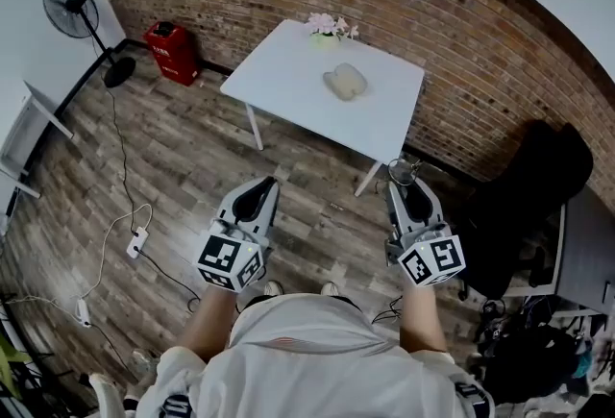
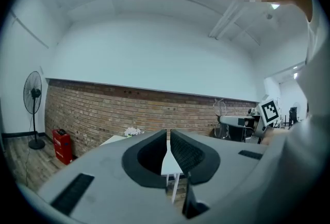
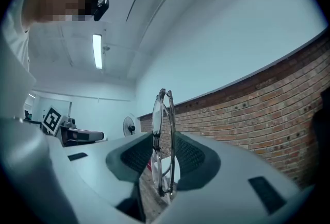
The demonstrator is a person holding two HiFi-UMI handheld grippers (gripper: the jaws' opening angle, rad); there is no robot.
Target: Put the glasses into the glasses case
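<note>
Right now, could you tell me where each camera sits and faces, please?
Head view: on the person's head, steeply down at floor and white table; forearms, left gripper, right gripper show.
Left gripper view: on that gripper, level toward the brick wall; its shut jaws show.
Right gripper view: on that gripper, level along the wall; its jaws hold the glasses.
Shared: both gripper views see the fan.

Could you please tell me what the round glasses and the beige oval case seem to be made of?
The thin-rimmed round glasses: likely metal wire frame, clear lenses; slim rims, see-through discs. The beige oval case: perhaps matte fabric or leatherette, no shine; too small to tell.
</note>
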